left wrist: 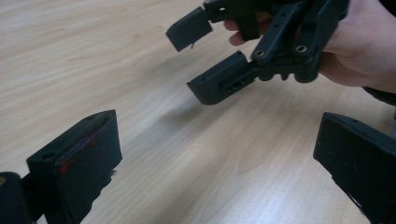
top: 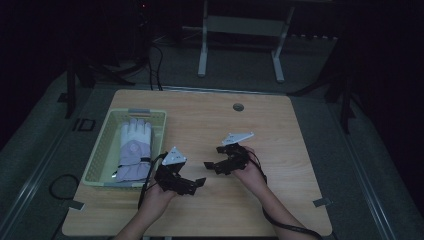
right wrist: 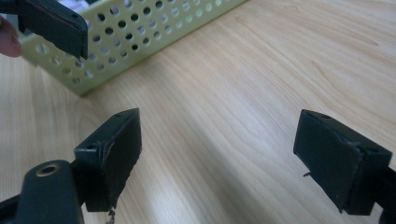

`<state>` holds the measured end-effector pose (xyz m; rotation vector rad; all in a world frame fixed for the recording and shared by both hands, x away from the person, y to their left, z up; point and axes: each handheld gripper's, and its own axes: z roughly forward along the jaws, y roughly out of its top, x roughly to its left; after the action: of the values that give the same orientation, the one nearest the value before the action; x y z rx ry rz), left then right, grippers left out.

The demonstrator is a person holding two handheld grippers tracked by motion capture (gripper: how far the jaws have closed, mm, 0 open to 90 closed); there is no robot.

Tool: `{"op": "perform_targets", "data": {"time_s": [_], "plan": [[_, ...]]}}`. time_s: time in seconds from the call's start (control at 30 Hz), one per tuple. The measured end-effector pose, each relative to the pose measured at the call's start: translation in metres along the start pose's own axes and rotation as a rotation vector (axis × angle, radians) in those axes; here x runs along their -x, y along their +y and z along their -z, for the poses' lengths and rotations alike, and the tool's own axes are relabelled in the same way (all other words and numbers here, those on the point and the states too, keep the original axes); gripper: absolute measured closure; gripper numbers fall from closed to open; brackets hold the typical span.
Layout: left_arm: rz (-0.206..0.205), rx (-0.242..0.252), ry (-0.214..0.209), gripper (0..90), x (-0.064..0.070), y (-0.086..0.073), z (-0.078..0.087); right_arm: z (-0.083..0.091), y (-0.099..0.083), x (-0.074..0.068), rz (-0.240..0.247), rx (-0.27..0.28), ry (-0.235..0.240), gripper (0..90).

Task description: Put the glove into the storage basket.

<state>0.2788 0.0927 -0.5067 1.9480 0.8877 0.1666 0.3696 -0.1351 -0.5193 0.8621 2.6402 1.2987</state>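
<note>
High view first: a pale glove (top: 134,150) lies flat inside the green perforated basket (top: 97,156), which sits along the left edge of the tabletop (top: 280,130). Judging from that, the putting-away looks done, since nothing else lies loose on the wood. The left gripper (top: 196,184) hovers near the front edge, just right of the basket's front right corner, its jaws spread and empty. The right gripper (top: 209,165) sits close by toward the middle of the tabletop, also spread wide with nothing between its jaws. The two point at each other, near but apart. A small round grommet (top: 238,107) marks the far edge, and the legs of another table (top: 240,30) stand on the floor beyond.

Left gripper view: the two black jaws stand far apart over bare wood, holding nothing. Ahead, the right gripper (left wrist: 196,60) is seen in the person's hand (left wrist: 355,51), its jaws parted and empty too.

Right gripper view: the jaws are wide open over bare wood grain. The basket (right wrist: 140,32) wall with its rows of holes runs across the upper left, and one jaw of the left gripper (right wrist: 56,25) reaches in at the top left corner. Nothing stands between either claw and the basket; what may be left, I judge, is only to draw the hands back.
</note>
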Motion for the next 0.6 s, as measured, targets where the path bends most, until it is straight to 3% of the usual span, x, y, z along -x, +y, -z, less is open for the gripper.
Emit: {"op": "perform_targets", "data": {"time_s": [0.17,0.6], "plan": [[-0.021,-0.023,-0.024,1.1,0.006,-0.006,-0.014,0.01,-0.014,0.004,-0.004,0.013,-0.007,15.3],[-0.084,-0.03,-0.14,1.1,0.025,-0.022,-0.048,0.02,-0.049,0.01,0.025,0.006,-0.04,14.5]]}}
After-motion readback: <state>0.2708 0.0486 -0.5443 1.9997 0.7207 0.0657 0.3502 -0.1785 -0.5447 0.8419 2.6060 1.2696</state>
